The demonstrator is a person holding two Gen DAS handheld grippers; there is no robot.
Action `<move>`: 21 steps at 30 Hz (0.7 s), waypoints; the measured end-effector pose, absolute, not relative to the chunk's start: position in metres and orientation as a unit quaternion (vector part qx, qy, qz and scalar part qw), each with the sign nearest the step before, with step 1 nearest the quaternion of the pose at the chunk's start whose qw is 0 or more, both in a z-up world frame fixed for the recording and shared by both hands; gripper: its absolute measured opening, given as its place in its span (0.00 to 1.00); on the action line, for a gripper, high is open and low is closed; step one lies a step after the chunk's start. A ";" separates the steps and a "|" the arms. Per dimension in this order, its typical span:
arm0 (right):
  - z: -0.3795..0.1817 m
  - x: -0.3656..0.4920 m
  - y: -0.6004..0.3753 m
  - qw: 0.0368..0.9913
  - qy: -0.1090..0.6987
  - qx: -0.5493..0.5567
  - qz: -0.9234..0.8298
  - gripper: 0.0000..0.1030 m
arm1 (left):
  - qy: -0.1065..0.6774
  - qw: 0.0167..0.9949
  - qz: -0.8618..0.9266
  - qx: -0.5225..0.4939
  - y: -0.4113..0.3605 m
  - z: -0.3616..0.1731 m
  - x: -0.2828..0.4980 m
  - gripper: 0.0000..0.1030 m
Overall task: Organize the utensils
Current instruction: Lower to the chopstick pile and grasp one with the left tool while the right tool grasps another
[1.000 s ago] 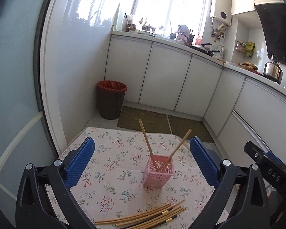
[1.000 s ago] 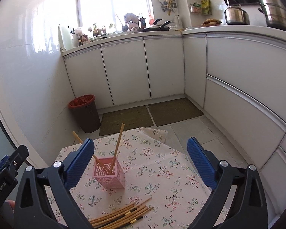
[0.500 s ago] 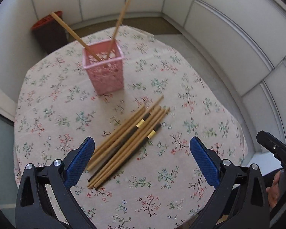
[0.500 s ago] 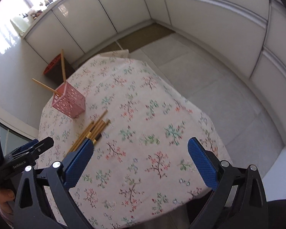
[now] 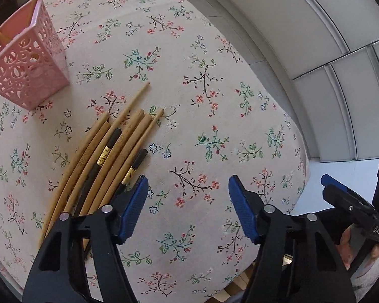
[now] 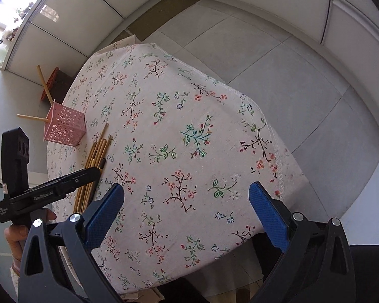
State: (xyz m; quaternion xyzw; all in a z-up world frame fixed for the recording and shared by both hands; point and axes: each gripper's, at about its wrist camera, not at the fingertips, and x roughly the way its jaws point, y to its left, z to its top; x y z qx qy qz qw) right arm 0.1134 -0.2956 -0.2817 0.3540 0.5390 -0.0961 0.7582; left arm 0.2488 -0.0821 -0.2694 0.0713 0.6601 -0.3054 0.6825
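— Pink lattice holder [image 5: 29, 70] stands at the far left of the floral tablecloth [image 5: 214, 101], with two wooden chopsticks [image 6: 44, 85] leaning out of it at different angles.

— And the loose ones?

— Loose chopsticks [image 5: 106, 156] lie in a bundle on the cloth just near of the holder, mostly pale wood, two of them dark with gold bands. Their near ends run under the left finger of the left gripper [image 5: 187, 207].

— Is that gripper holding anything?

— No. Its jaws have just been closing and stand partly apart over bare cloth, just right of the bundle, nothing between the blue pads [image 5: 134, 207].

— The other one?

— Right gripper [image 6: 187, 214] hangs wide apart over the near middle of the cloth, gripping nothing. To its left, the left tool's black handle crosses over the bundle's near part. Beyond the table: grey floor tiles [image 6: 278, 58], white cabinet fronts [image 5: 303, 25] and a red-lined bin [image 6: 55, 83] behind the holder.
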 end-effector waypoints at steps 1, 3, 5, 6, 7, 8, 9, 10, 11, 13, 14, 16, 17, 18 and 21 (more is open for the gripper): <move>-0.282 0.114 -0.295 0.759 0.539 0.353 -0.097 0.93 | 0.659 0.685 -0.301 0.076 -0.082 -0.273 0.250 0.60; -0.282 0.115 -0.295 0.760 0.539 0.350 -0.097 0.93 | 0.652 0.695 -0.293 0.076 -0.081 -0.276 0.256 0.58; -0.283 0.116 -0.293 0.759 0.542 0.347 -0.095 0.93 | 0.643 0.704 -0.294 0.067 -0.081 -0.274 0.261 0.53; -0.285 0.117 -0.294 0.758 0.545 0.347 -0.094 0.93 | 0.640 0.707 -0.296 0.062 -0.081 -0.273 0.264 0.52; -0.286 0.118 -0.294 0.757 0.547 0.346 -0.094 0.93 | 0.638 0.708 -0.298 0.058 -0.083 -0.273 0.266 0.48; -0.287 0.117 -0.295 0.756 0.548 0.345 -0.095 0.93 | 0.637 0.707 -0.302 0.057 -0.085 -0.274 0.269 0.44; -0.288 0.117 -0.295 0.755 0.549 0.345 -0.096 0.93 | 0.638 0.705 -0.304 0.060 -0.088 -0.275 0.271 0.41; -0.289 0.117 -0.296 0.754 0.550 0.345 -0.098 0.93 | 0.640 0.704 -0.302 0.066 -0.091 -0.278 0.273 0.38; -0.290 0.117 -0.297 0.754 0.550 0.345 -0.100 0.93 | 0.641 0.703 -0.300 0.072 -0.094 -0.281 0.276 0.37; -0.292 0.117 -0.298 0.751 0.551 0.347 -0.104 0.93 | 0.639 0.706 -0.294 0.083 -0.099 -0.286 0.279 0.34; -0.293 0.117 -0.299 0.749 0.553 0.349 -0.104 0.93 | 0.638 0.707 -0.292 0.087 -0.102 -0.288 0.280 0.34; -0.296 0.117 -0.300 0.745 0.557 0.353 -0.104 0.93 | 0.638 0.706 -0.294 0.088 -0.106 -0.290 0.283 0.34; -0.297 0.117 -0.301 0.744 0.558 0.354 -0.104 0.93 | 0.636 0.708 -0.294 0.092 -0.108 -0.289 0.284 0.34; -0.297 0.117 -0.302 0.743 0.558 0.355 -0.104 0.93 | 0.633 0.710 -0.293 0.097 -0.110 -0.289 0.284 0.34; -0.298 0.117 -0.304 0.742 0.557 0.357 -0.106 0.93 | 0.624 0.715 -0.301 0.099 -0.117 -0.284 0.285 0.34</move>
